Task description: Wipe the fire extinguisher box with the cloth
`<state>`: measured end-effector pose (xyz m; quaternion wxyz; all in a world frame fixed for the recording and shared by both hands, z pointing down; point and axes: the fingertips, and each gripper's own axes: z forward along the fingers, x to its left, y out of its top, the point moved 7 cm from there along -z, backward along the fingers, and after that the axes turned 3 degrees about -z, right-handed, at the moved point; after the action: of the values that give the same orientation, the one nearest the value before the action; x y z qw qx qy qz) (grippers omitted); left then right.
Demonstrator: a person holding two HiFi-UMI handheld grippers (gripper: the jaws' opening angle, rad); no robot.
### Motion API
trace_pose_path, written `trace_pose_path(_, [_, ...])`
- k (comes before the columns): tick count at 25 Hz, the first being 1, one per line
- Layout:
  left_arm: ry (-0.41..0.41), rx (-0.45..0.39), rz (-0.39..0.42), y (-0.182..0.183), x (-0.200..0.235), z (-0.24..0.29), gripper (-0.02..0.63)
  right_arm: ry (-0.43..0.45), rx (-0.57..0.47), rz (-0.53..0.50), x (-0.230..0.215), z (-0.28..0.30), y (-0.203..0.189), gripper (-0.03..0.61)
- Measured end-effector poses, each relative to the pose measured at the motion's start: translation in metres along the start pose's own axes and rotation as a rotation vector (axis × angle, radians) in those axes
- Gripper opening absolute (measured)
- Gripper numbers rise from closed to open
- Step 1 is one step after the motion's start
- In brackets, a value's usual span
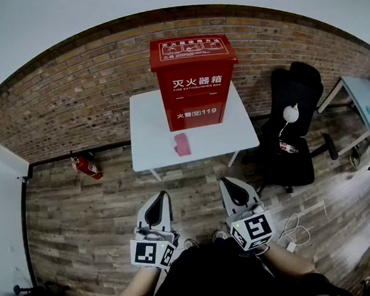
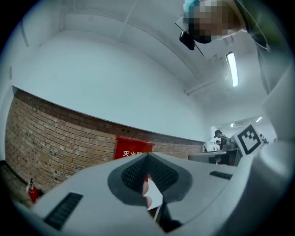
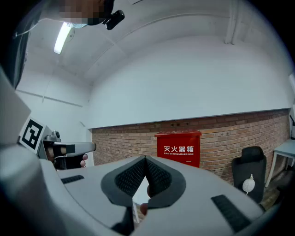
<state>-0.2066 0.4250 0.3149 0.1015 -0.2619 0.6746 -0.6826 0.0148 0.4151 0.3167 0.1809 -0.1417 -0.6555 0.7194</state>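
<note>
The red fire extinguisher box (image 1: 194,79) stands upright at the back of a small white table (image 1: 148,134), against the brick wall. A pink cloth (image 1: 182,144) lies on the table just in front of the box. My left gripper (image 1: 163,195) and right gripper (image 1: 226,182) hang side by side over the wood floor, short of the table's near edge, both pointing at it. Both are shut with nothing held. The left gripper view has the box (image 2: 131,154) just past the closed left gripper (image 2: 147,156). In the right gripper view the box (image 3: 179,147) stands ahead, right of the closed right gripper (image 3: 145,158).
A small red fire extinguisher (image 1: 87,165) lies on the floor left of the table. A black office chair (image 1: 296,128) stands right of the table, with a light desk (image 1: 364,99) further right. A white cable (image 1: 295,234) lies on the floor by my right arm.
</note>
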Motion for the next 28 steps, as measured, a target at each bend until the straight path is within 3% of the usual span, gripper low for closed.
trace_pose_path(13, [-0.010, 0.017, -0.002, 0.004, 0.040, -0.028, 0.020, -0.043, 0.067, -0.016, 0.037, 0.025, -0.009, 0.018])
trace_pose_path(22, [0.006, 0.044, -0.018, -0.003, 0.075, -0.041, 0.020, -0.074, 0.168, -0.046, 0.053, 0.073, -0.042, 0.020])
trace_pose_path(28, [0.041, 0.068, -0.023, -0.011, 0.099, -0.026, 0.020, -0.068, 0.280, -0.038, 0.036, 0.136, -0.092, 0.021])
